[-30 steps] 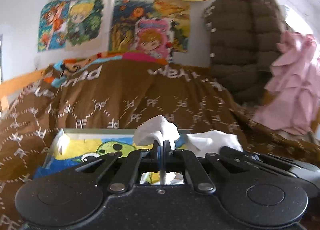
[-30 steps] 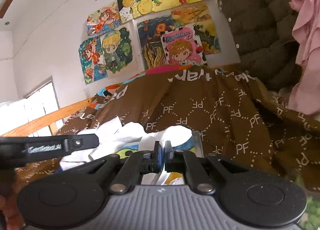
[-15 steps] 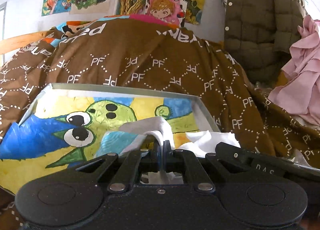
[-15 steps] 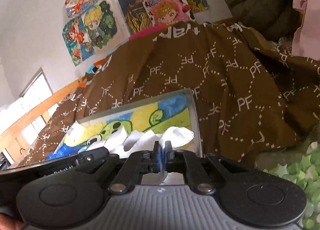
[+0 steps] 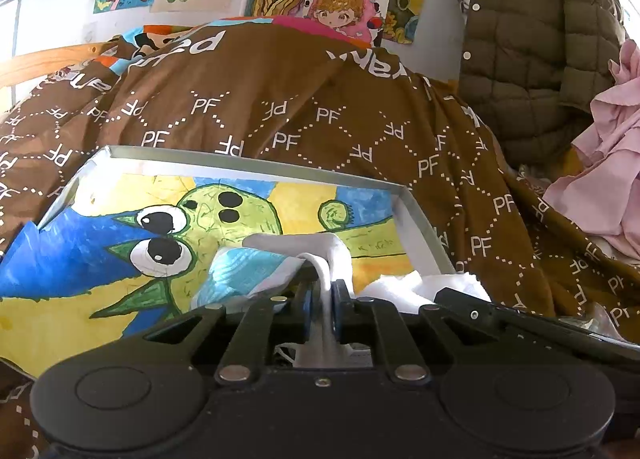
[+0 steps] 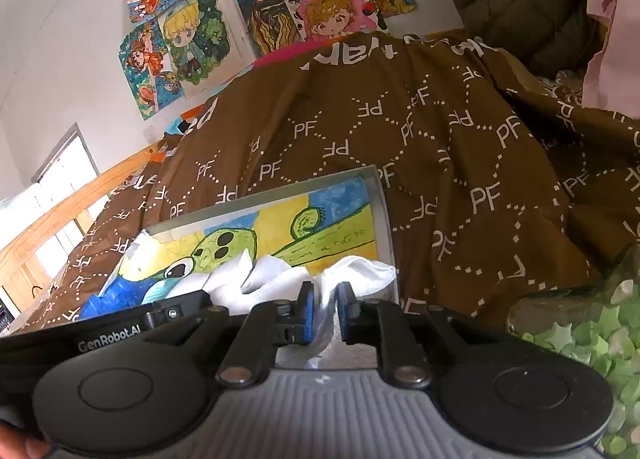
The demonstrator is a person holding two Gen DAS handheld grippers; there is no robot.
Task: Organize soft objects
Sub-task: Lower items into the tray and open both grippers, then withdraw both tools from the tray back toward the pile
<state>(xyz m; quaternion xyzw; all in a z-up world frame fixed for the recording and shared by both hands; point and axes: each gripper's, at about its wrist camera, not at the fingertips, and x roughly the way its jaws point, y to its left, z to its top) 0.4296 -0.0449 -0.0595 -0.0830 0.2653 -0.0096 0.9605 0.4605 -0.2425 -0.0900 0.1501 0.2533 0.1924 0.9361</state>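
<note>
A white cloth [image 5: 336, 255] with a light blue patch lies crumpled at the near edge of a shallow box [image 5: 240, 165] lined with a green cartoon painting. My left gripper [image 5: 322, 299] has a fold of it between its blue pads. The jaws are opening and a thin dark gap shows beside the fold. In the right wrist view the same white cloth [image 6: 360, 271] runs between the pads of my right gripper [image 6: 325, 311]. Those jaws are opening too, with space beside the fabric. The two grippers sit side by side over the box [image 6: 264, 199].
The box rests on a brown "PF" blanket [image 5: 360, 119] on a bed with a wooden rail [image 6: 60, 211]. An olive quilted jacket [image 5: 532, 51] and pink garment [image 5: 612, 163] hang at right. Green paper stars [image 6: 592, 355] lie at lower right. A fingertip [image 6: 16, 445] shows.
Both grippers have come down with the white cloth from above the box to its painted floor. Their jaws, pinched tight before, now stand slightly parted around the fabric.
</note>
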